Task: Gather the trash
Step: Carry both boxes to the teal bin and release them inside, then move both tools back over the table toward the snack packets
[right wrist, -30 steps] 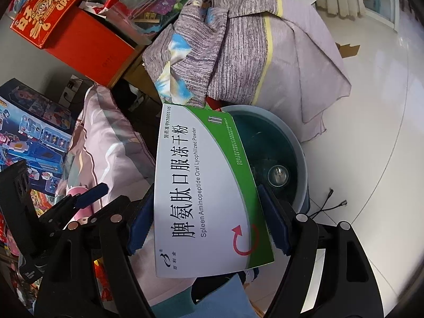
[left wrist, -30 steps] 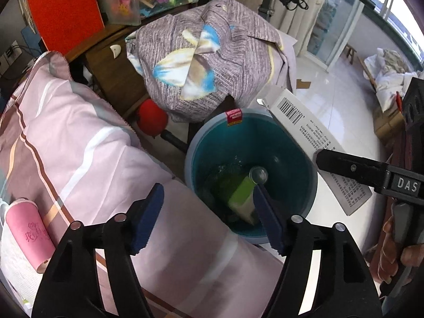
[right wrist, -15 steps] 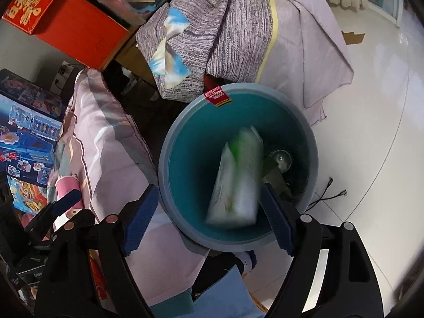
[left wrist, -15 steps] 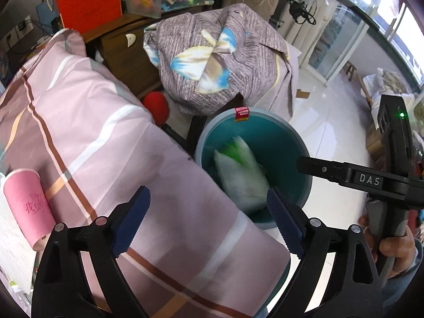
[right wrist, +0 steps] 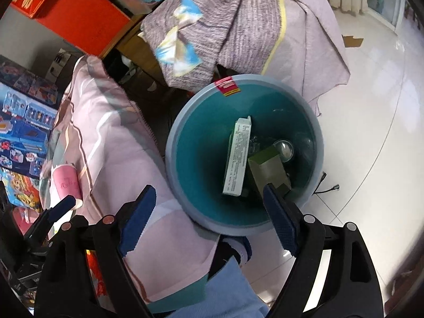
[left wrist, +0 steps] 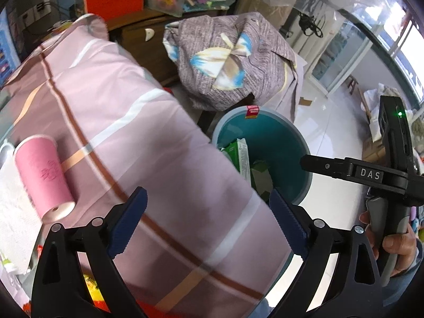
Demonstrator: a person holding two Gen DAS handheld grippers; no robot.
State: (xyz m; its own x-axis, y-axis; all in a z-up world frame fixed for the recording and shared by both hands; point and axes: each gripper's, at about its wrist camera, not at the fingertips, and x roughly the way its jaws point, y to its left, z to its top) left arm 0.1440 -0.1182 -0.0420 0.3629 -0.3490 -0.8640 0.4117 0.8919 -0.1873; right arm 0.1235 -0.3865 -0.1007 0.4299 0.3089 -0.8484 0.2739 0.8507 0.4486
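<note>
Dropped from the right gripper (right wrist: 209, 218) a second ago, the white medicine box (right wrist: 236, 157) now stands inside the teal bin (right wrist: 185, 122). Both grippers' jaws are opening with nothing between them, the left gripper (left wrist: 209, 221) over the pink quilt (left wrist: 127, 122) beside the bin.

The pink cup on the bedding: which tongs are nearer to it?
Left. The left tongs hover over the bedding beside the pink cup; the right tongs are above the bin.
</note>
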